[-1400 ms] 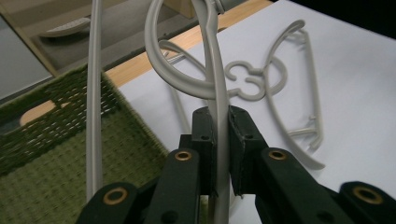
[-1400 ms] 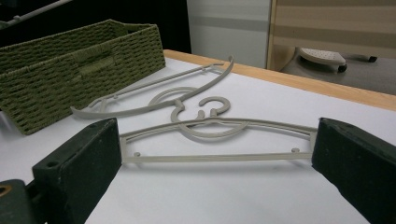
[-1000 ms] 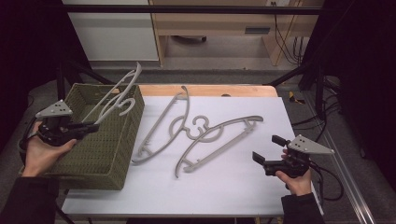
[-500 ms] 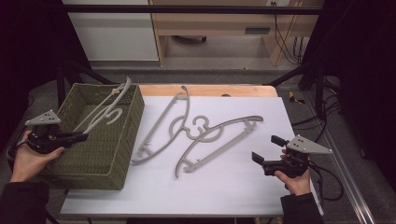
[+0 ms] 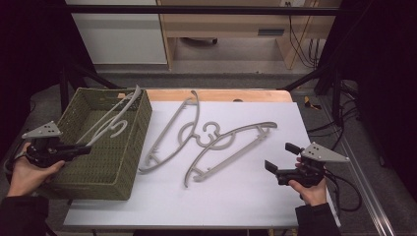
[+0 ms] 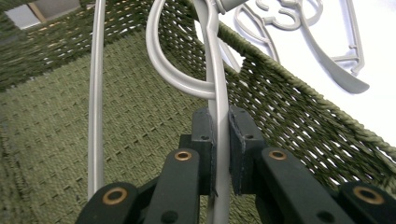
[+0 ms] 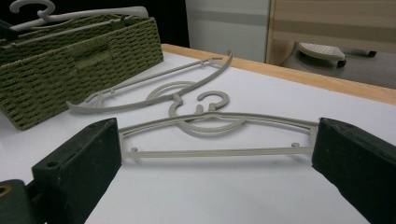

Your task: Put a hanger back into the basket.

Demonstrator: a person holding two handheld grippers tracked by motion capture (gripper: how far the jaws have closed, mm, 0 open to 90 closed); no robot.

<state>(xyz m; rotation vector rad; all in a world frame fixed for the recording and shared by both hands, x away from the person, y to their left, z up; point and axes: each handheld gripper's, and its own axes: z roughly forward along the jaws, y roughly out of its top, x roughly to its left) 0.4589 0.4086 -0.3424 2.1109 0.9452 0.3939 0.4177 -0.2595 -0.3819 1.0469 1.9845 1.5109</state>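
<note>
the left gripper [image 5: 81, 149] is clamped on the arm of a grey plastic clothes hanger [image 5: 114, 118] — in the left gripper view its pads squeeze the thin bar [image 6: 218, 116] from both sides. the hanger sits tilted in the green woven basket [image 5: 129, 162], one end poking above the far rim. the right gripper [image 5: 279, 160] hovers low over the white table [image 5: 236, 201] with jaws spread wide, gripping nothing — two more grey hangers [image 5: 216, 142] lie hooked together in front of it.
</note>
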